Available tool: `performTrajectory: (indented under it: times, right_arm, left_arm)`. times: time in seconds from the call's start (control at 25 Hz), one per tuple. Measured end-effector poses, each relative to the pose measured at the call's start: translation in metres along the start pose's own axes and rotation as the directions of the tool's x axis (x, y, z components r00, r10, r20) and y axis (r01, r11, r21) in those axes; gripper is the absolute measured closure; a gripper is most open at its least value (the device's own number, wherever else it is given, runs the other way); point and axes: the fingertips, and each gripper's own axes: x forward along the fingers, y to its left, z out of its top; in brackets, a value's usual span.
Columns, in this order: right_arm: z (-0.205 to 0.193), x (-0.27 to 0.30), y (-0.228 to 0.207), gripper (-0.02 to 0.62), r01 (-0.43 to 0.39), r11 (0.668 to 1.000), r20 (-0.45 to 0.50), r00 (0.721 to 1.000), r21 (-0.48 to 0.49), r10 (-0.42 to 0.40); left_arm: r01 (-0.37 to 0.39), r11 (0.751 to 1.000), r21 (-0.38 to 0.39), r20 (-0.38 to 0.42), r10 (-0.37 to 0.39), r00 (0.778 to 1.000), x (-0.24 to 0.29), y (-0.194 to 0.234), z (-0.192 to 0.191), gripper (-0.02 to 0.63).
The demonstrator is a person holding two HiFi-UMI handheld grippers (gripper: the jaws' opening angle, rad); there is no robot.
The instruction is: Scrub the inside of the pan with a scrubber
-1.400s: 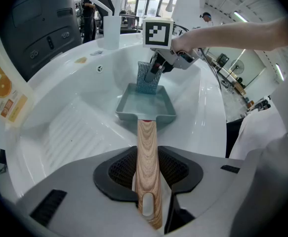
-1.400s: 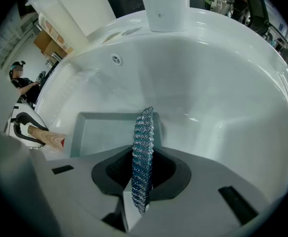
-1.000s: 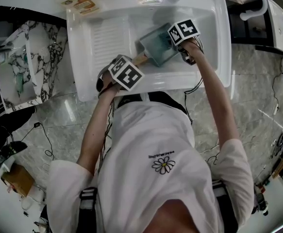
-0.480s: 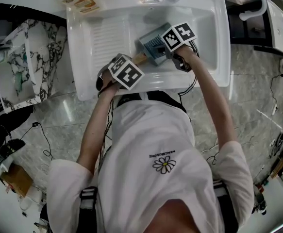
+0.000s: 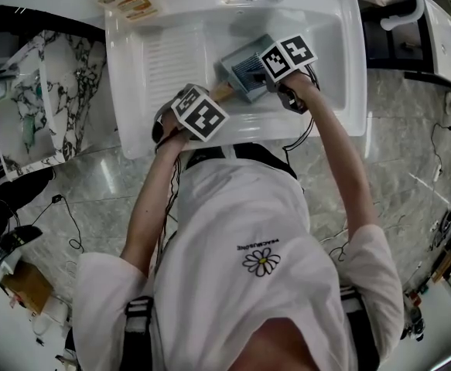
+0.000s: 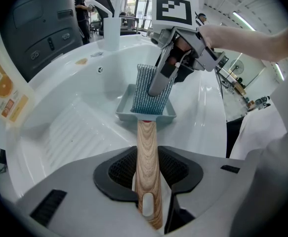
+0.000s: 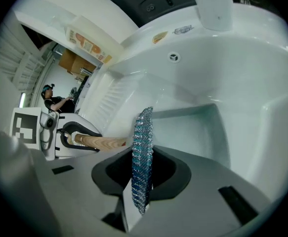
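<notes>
The right gripper has its jaws closed on the scrubber, a flat pad of blue and silver mesh that stands on its edge between them. In the left gripper view the scrubber hangs down from the jaws into the pan, close to the wall on the handle side. Whether its lower edge presses on the bottom, I cannot tell.

The left gripper has its jaws at a middle width, clamped on the wooden handle of the pan, near the handle's end. The handle runs straight away from the jaws to the pan.

The pan is square and grey-blue, with low walls. It sits inside the white sink, in the deep part of the basin, just beside the ribbed draining surface. An orange printed packet lies on the far left corner of the sink's edge.
</notes>
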Motion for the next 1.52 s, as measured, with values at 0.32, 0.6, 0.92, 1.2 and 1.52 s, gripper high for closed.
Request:
performTrajectory:
  times: [0.32, 0.6, 0.92, 1.2, 1.52]
  right_arm:
    - [-0.004, -0.049, -0.092, 0.539, 0.262, 0.965, 0.043, 0.965, -0.033, -0.260]
    - [-0.022, -0.048, -0.125, 0.539, 0.365, 0.927, 0.033, 0.931, -0.087, -0.364]
    - [-0.023, -0.034, -0.118, 0.539, 0.368, 0.926, 0.004, 0.929, -0.083, -0.369]
    - [-0.025, -0.017, -0.096, 0.539, 0.291, 0.956, -0.053, 0.955, -0.047, -0.293]
    - [-0.023, -0.008, -0.045, 0.540, 0.136, 0.990, -0.043, 0.990, 0.024, -0.135]
  left_arm:
    - [0.000, 1.000, -0.003, 0.001, 0.000, 1.000, -0.002, 0.001, 0.001, 0.466]
    - [0.005, 1.000, -0.008, -0.001, -0.005, 1.000, -0.001, 0.001, 0.002, 0.466]
    - [0.003, 1.000, -0.009, 0.000, -0.003, 1.000, -0.003, 0.000, 0.002, 0.466]
    - [0.001, 1.000, -0.008, 0.003, -0.001, 1.000, -0.001, -0.001, 0.002, 0.466]
    - [0.007, 1.000, -0.003, 0.003, -0.007, 1.000, -0.002, 0.001, 0.002, 0.466]
